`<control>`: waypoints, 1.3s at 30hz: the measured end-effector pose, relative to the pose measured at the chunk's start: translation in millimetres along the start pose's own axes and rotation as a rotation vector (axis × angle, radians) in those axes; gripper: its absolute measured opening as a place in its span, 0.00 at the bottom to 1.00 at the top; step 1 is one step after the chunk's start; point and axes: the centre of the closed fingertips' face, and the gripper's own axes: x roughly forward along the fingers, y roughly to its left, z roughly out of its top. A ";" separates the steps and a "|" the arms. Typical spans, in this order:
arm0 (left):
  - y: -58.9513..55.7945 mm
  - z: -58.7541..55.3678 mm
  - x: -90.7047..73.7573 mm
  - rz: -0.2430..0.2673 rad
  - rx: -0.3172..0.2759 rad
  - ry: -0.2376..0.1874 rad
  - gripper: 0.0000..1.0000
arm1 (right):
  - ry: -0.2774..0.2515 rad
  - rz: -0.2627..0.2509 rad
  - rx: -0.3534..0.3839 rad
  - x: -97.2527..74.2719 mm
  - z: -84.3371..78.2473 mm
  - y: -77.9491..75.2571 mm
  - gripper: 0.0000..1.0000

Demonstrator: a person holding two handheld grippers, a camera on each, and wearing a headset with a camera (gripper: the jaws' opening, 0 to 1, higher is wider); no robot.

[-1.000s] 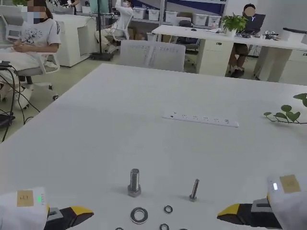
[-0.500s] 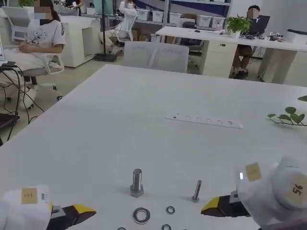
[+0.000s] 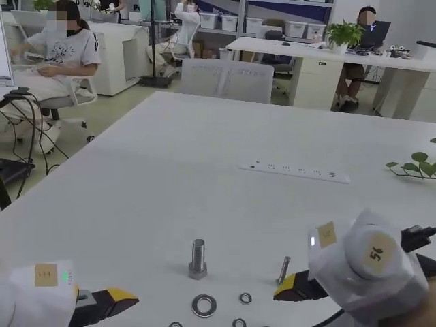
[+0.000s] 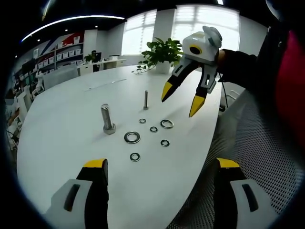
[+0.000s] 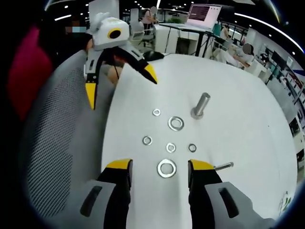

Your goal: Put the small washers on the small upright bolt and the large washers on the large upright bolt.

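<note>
Both bolts stand upright on the white desk (image 3: 204,157), close to its near edge. The large bolt (image 3: 197,257) is on the left, head down on the surface, and the small bolt (image 3: 283,270) is to its right, the two well apart. Neither carries a washer.

All the washers lie flat on the desk between the bolts and the near edge (six can be counted in the gripper views). There are two large washers (image 5: 176,123): one lies just beside the foot of the large bolt on the near-edge side, and the other lies closer to the near edge and nearer the small bolt. The four small washers (image 4: 153,129) are scattered among the large ones, none touching another.

The right gripper (image 4: 181,100) is over the near edge of the desk on the right, its yellow-tipped jaws spread and holding nothing. In its own view the large washer nearer the small bolt sits on the desk between its two jaw tips. How high the tips are above the desk is hard to judge, though in the left gripper view they seem to be off the surface. The left gripper (image 5: 121,86) is at the near edge, to the left of the washers, with its jaws wide apart and empty, apart from every washer.

Farther across the desk a white power strip (image 3: 300,172) lies flat, and a leafy plant (image 3: 412,167) reaches in at the right edge.
</note>
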 end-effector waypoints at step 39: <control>4.8 3.3 5.1 0.010 -0.014 -0.010 0.90 | 0.134 0.064 -0.105 39.7 -3.3 -18.8 0.36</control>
